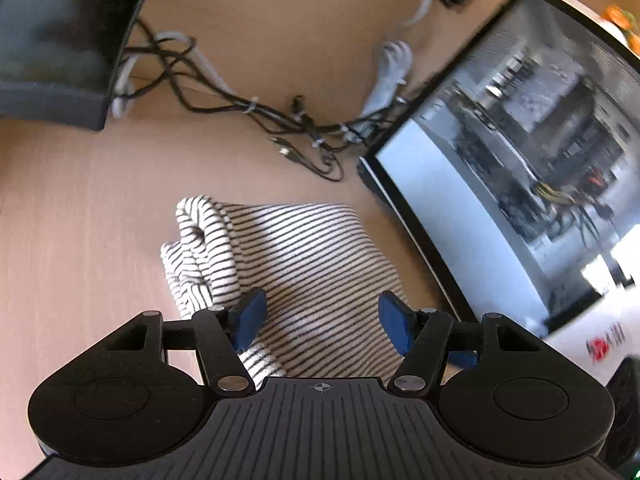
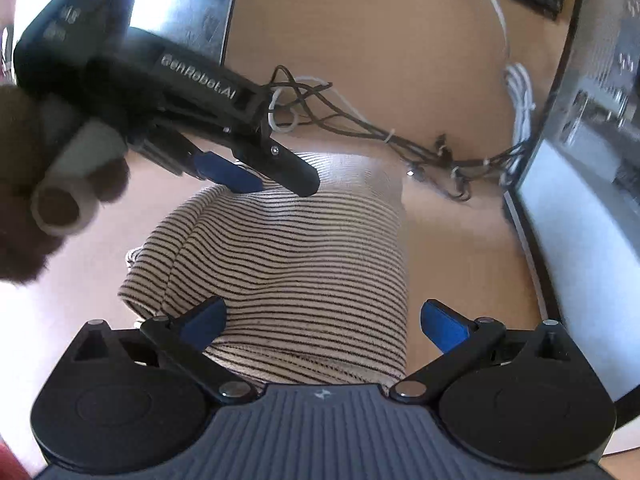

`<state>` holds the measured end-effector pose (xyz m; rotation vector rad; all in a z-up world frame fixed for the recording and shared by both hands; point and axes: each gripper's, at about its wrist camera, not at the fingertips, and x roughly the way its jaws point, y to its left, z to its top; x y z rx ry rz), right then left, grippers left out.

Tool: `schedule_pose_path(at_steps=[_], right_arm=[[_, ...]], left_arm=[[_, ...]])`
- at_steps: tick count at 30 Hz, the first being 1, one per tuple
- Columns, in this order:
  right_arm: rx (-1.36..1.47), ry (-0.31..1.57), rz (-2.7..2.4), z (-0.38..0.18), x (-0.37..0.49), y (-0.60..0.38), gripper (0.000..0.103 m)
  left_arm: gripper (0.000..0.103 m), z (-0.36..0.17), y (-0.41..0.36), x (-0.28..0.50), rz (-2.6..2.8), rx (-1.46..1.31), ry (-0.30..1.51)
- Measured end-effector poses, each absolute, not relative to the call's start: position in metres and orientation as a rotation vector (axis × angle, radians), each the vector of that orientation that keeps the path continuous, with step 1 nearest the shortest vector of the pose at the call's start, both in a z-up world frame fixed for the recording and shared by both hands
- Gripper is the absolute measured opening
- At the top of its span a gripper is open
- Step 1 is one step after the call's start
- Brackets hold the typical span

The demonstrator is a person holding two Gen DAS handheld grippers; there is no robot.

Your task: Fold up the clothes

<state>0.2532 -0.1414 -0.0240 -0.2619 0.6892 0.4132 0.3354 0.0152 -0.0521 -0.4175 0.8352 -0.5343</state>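
While both tongs hang over the desk, the striped garment (image 1: pixel 304 272) lies folded on the wood right below them. In the left wrist view the left gripper (image 1: pixel 322 320) has its blue pads (image 1: pixel 250 318) spread wide at 6 o'clock w/ nothing between them; the cloth sits under the gap, bunched in a thick roll at its 9 o'clock edge and flat toward 3. In the right wrist view the right gripper (image 2: pixel 324 320) is also wide open & empty, blue fingertips (image 2: pixel 444 326) apart over the near hem of the same garment (image 2: pixel 288 264), which fills the centre of the frame. Whether either pad touches the fabric can't be told.

Farther out at 10 o'clock in that view, the left gripper (image 2: pixel 256 176) shows from the side, its tips over the cloth's far edge, held by a gloved hand (image 2: pixel 44 184) that's blurred. Beyond the garment at 12 o'clock, a tangle of black and white cables (image 1: pixel 256 108) runs across the wooden desk (image 1: pixel 72 208). A monitor (image 1: pixel 520 152) stands at 2–3 o'clock in the left wrist view, just beside the cloth's right edge, and a dark box (image 1: pixel 52 48) sits at 10–11 o'clock.
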Motion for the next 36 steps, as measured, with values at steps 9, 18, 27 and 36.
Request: schedule_pose_path(at_steps=[9,18,27,36], right_arm=[[-0.137,0.718,0.576,-0.033,0.271,-0.166,0.103],[-0.102,0.715,0.782,-0.041,0.275,-0.186,0.103],[-0.171,0.684,0.822,-0.033,0.265,-0.179,0.103],[-0.064,0.817,0.92,-0.029,0.277,-0.192,0.103]], left_arm=[[0.073,-0.046,0.0,0.318,-0.361,-0.397,0.826],[0.073,-0.039,-0.006,0.28,-0.187,-0.455,0.8],[0.075,-0.036,-0.011,0.272,-0.113,-0.461,0.802],[0.078,-0.019,0.004,0.247,-0.102,-0.468,0.787]])
